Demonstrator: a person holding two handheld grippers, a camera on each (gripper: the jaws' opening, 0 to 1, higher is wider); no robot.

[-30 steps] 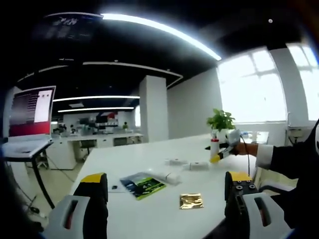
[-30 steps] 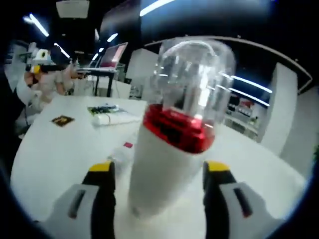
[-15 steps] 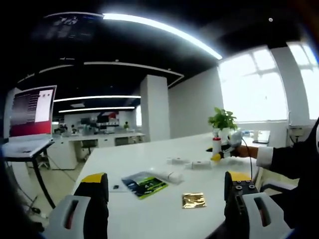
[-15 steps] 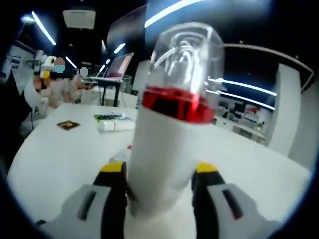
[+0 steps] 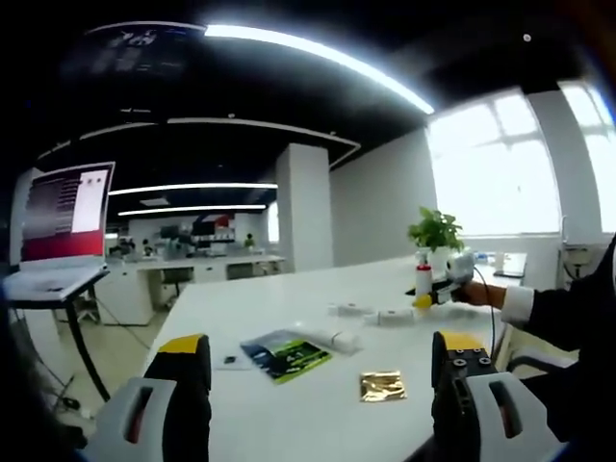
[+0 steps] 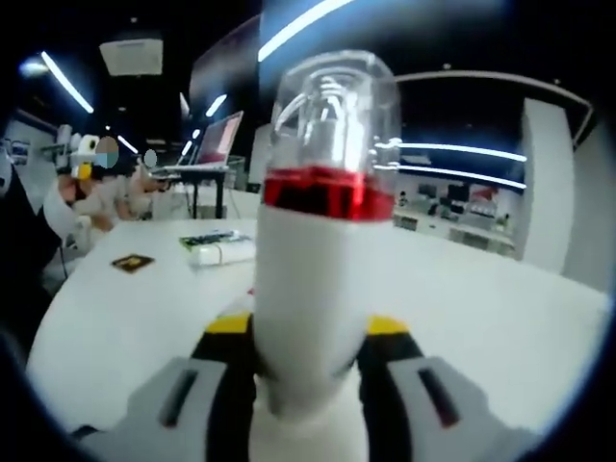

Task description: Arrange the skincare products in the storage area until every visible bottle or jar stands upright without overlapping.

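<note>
Bottle: white bottle (image 6: 310,318) with a red collar and clear domed cap, standing upright, close before the camera.
Right gripper (image 6: 306,339): jaws narrowed against both sides of the bottle's lower body, clamping it.
Left gripper (image 5: 318,371): jaws wide apart, nothing between them.
Worktop (image 5: 289,404): white; a green leaflet (image 5: 286,354) and gold sachet (image 5: 383,386) lie near.
Room: open office, ceiling light strips, bright windows.

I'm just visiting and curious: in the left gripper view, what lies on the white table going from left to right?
Green leaflet → white tube → gold sachet → the other gripper holding a bottle upright, with a plant behind it.
</note>
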